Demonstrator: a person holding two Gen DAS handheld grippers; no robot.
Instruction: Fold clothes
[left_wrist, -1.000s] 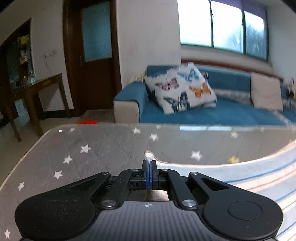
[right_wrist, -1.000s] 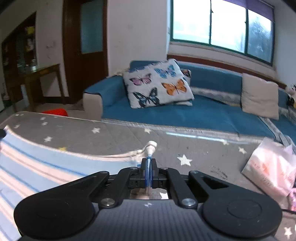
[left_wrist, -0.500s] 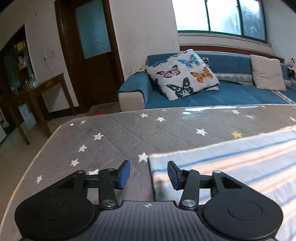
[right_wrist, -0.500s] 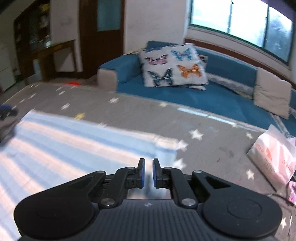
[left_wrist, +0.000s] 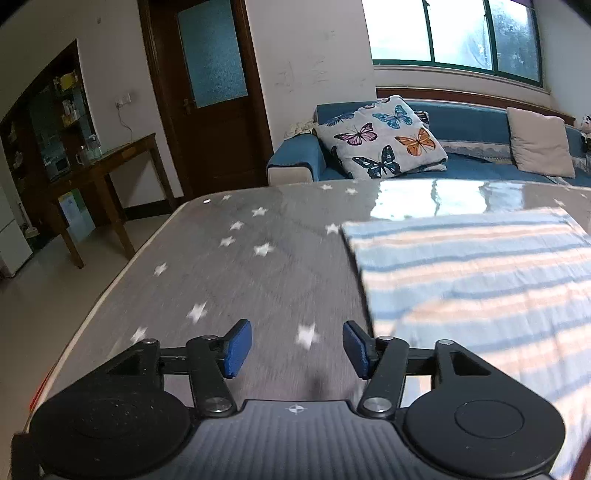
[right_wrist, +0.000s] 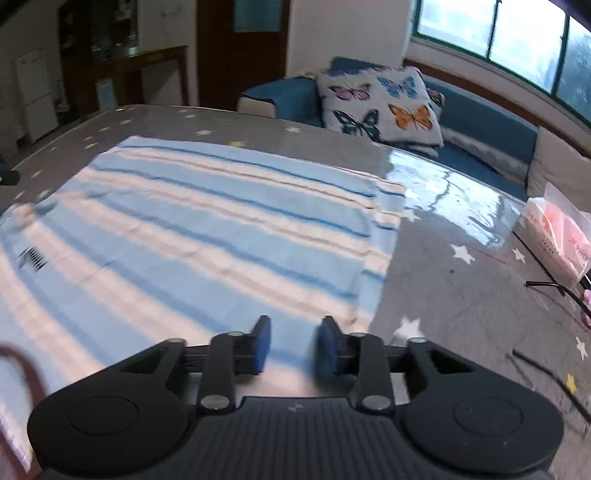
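Striped cloth (right_wrist: 207, 229) lies flat on the star-print worktop (left_wrist: 236, 266). My left gripper (left_wrist: 297, 349) is opening over bare worktop just beside the cloth edge, nothing between the fingers. Right gripper (right_wrist: 293, 345) is opening above the cloth, pads clear of it.

One striped cloth (right_wrist: 207, 229), two cushions (left_wrist: 382, 142), one tissue pack (right_wrist: 557, 236)

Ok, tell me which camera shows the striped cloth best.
The right wrist view: the striped cloth fills most of it, spread flat on the star-patterned table, with its far and right edges visible. The left wrist view catches only the cloth's left part, cut off at the frame's right.
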